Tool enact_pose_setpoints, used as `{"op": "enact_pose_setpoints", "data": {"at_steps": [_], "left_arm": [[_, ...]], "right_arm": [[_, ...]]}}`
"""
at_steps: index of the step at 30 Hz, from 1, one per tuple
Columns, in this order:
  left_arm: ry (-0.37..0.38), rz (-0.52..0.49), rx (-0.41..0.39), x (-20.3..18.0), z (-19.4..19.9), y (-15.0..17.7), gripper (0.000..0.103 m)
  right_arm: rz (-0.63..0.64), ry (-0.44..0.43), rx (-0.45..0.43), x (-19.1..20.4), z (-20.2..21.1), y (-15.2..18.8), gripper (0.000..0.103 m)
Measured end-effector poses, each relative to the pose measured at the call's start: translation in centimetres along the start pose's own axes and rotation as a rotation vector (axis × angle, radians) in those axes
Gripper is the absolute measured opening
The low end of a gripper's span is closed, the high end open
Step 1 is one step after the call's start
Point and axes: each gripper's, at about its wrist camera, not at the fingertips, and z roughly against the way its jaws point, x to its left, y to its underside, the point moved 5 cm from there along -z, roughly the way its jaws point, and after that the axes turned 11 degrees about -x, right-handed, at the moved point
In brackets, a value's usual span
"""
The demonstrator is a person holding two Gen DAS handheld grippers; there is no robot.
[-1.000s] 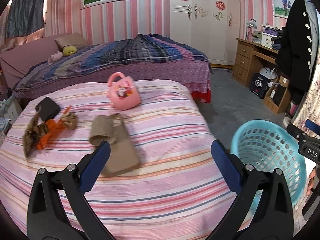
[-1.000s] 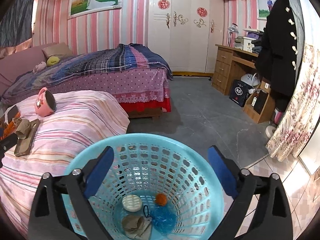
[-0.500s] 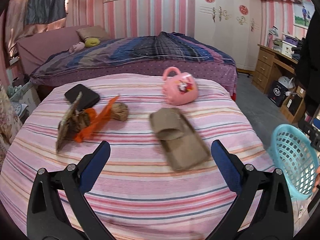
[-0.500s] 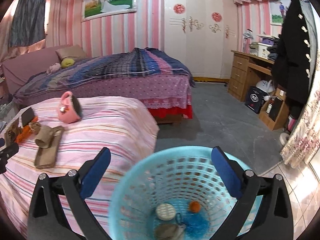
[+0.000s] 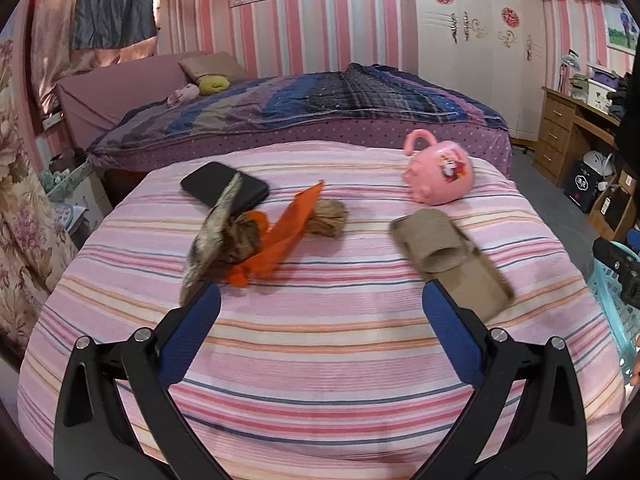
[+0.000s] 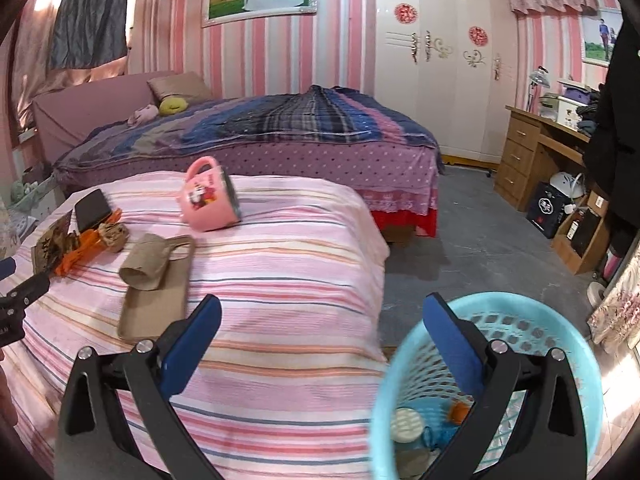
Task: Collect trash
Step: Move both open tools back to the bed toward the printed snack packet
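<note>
On the pink striped bed (image 5: 320, 344) lie an orange wrapper (image 5: 286, 236), a crumpled brown wad (image 5: 328, 218), a dried brownish husk (image 5: 218, 236) and a tan cardboard tray with a roll on it (image 5: 452, 258). My left gripper (image 5: 320, 322) hovers open just short of this litter, nothing between its fingers. My right gripper (image 6: 320, 338) is open and empty over the bed's corner, beside the turquoise basket (image 6: 560, 344), which holds a white lid (image 6: 406, 424) and other scraps. The same tray (image 6: 156, 284) shows in the right wrist view.
A pink mug (image 5: 440, 176) lies on its side and a black phone (image 5: 222, 190) rests at the far left of the bed. A second bed (image 5: 320, 108), a wardrobe (image 6: 440, 64) and a wooden desk (image 6: 536, 152) stand behind. Grey floor (image 6: 480, 248) lies right of the bed.
My left gripper swung left from the basket side toward the litter pile. My right gripper drifted left, so the basket now sits at lower right instead of straight below.
</note>
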Motion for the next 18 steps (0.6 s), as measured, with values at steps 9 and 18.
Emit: {"op": "enact_pose_setpoints", "data": {"at_steps": [9, 18], "left_arm": [[-0.068, 0.006, 0.021, 4.7, -1.0, 0.6, 0.097], [-0.141, 0.078, 0.057, 9.9, -3.1, 1.1, 0.097]], "right_arm": [[0.051, -0.057, 0.027, 5.1, -1.4, 0.7, 0.098], [0.042, -0.069, 0.042, 7.3, -2.5, 1.2, 0.098]]}}
